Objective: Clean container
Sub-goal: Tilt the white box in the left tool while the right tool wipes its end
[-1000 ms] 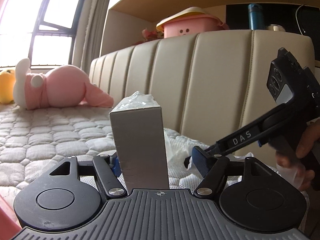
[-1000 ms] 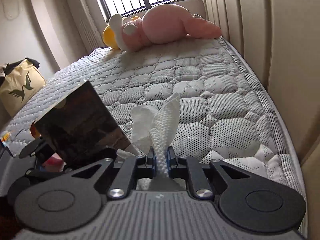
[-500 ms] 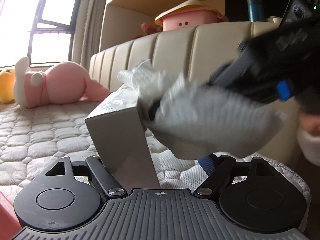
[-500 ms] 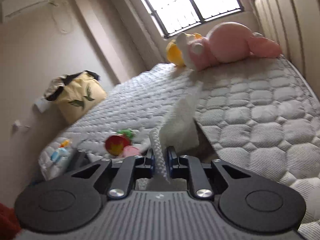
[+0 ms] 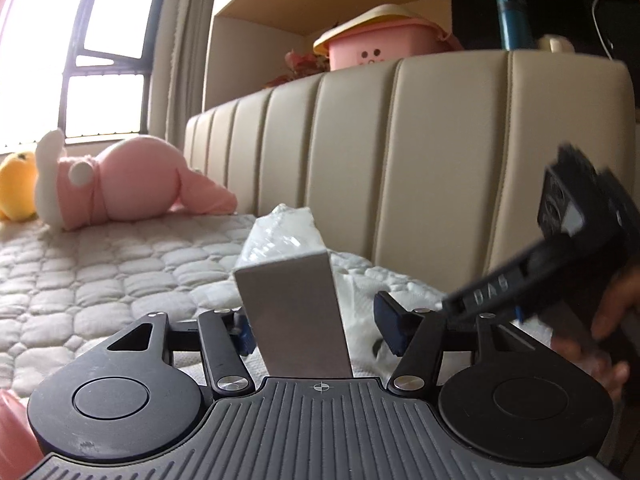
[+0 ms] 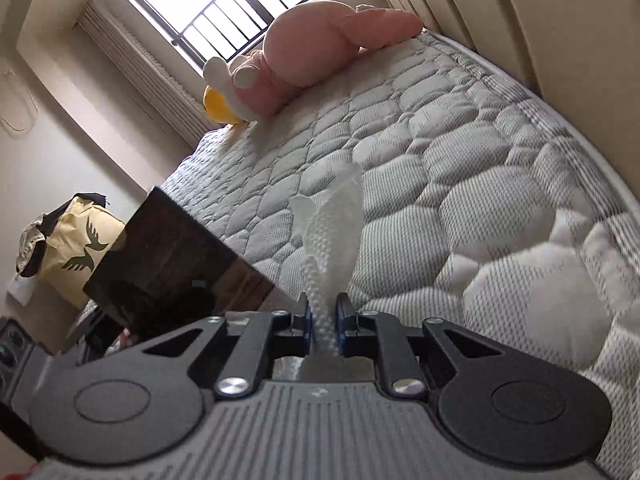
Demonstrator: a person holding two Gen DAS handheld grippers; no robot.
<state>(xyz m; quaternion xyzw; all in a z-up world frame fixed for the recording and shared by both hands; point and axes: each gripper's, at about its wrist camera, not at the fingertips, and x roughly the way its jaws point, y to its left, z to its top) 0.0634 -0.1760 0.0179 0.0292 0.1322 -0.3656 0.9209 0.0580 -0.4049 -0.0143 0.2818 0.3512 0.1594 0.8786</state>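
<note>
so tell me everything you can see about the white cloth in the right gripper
The white cloth is a textured, waffle-like wipe, bunched into a narrow strip. The right hand-held gripper pinches its lower end between blue-padded fingers, and the free end stands up, fanning into soft folds above the quilted mattress. It looks dry and clean, and is apart from the dark container on its left.
</note>
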